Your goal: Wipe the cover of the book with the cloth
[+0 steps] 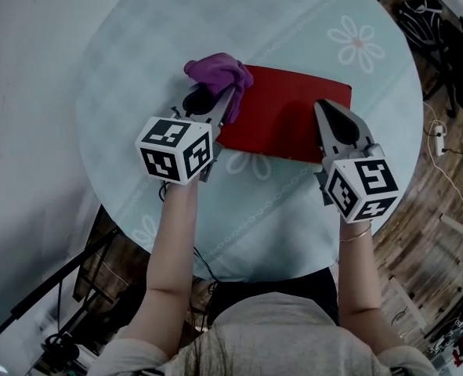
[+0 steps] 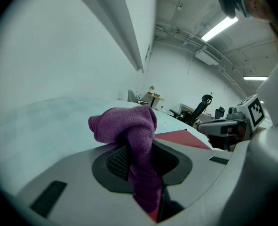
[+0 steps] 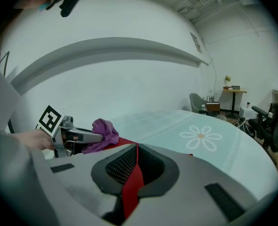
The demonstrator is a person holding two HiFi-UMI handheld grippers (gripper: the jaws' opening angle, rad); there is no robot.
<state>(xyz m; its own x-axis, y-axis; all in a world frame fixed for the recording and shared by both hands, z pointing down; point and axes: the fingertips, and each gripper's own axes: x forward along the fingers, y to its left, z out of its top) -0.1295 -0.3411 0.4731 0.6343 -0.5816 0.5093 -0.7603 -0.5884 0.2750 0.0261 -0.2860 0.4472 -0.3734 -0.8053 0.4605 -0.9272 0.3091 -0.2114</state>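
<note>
A red book (image 1: 282, 120) lies flat in the middle of the round table (image 1: 137, 61). A bunched purple cloth (image 1: 218, 72) sits at the book's far left corner, with my left gripper (image 1: 226, 100) shut on it. In the left gripper view the cloth (image 2: 124, 124) hangs down between the jaws of the left gripper (image 2: 139, 150), and the book (image 2: 183, 138) shows behind it. My right gripper (image 1: 330, 110) lies over the book's right near part, jaws together. In the right gripper view a thin red strip of book (image 3: 131, 185) shows through the right gripper (image 3: 135, 155).
The table carries a pale teal covering with a white flower print (image 1: 357, 43). Its near edge runs just behind my wrists. Cables and gear (image 1: 443, 30) lie on the wooden floor at the right. A chair (image 3: 198, 101) and a side table (image 3: 234, 95) stand beyond the table.
</note>
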